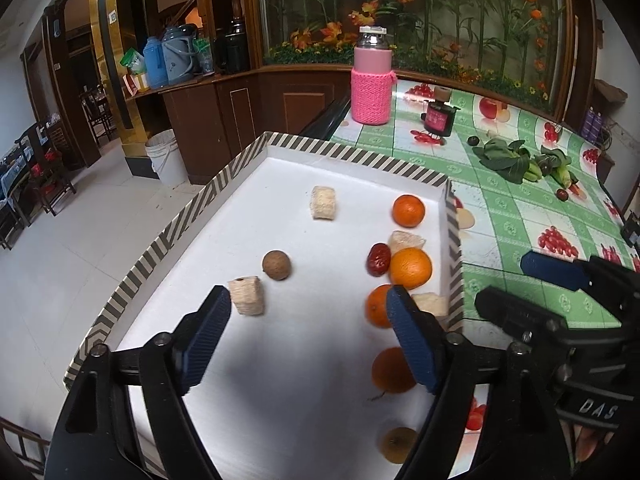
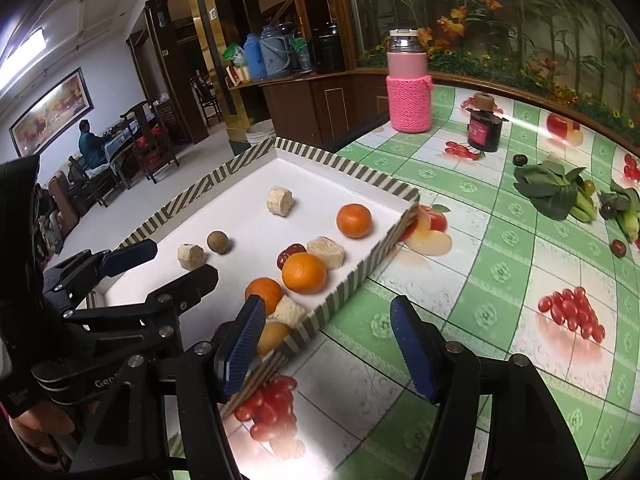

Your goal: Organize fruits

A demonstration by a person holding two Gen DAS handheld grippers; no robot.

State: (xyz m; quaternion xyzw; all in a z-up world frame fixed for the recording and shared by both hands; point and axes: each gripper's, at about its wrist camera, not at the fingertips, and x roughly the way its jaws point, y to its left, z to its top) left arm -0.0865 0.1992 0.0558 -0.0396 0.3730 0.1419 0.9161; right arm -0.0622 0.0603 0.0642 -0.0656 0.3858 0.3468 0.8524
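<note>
A white tray with a striped rim (image 1: 340, 151) (image 2: 344, 168) holds several oranges (image 1: 410, 268) (image 2: 304, 273), a red date (image 1: 378, 259) (image 2: 289, 255), a brown round fruit (image 1: 276, 265) (image 2: 218, 242) and several pale corn-like chunks (image 1: 323, 203) (image 2: 281, 200). My left gripper (image 1: 310, 334) is open and empty above the tray's near part, its right finger over an orange (image 1: 376, 306). My right gripper (image 2: 328, 344) is open and empty over the tablecloth, just right of the tray's near corner. Each gripper shows in the other's view.
A pink-sleeved bottle (image 1: 371, 80) (image 2: 409, 88) and a dark jar (image 1: 440, 114) (image 2: 485, 128) stand at the back of the green tablecloth. Leafy greens, corn and small dark fruits (image 1: 520, 160) (image 2: 560, 192) lie at the far right. The table drops to the floor left of the tray.
</note>
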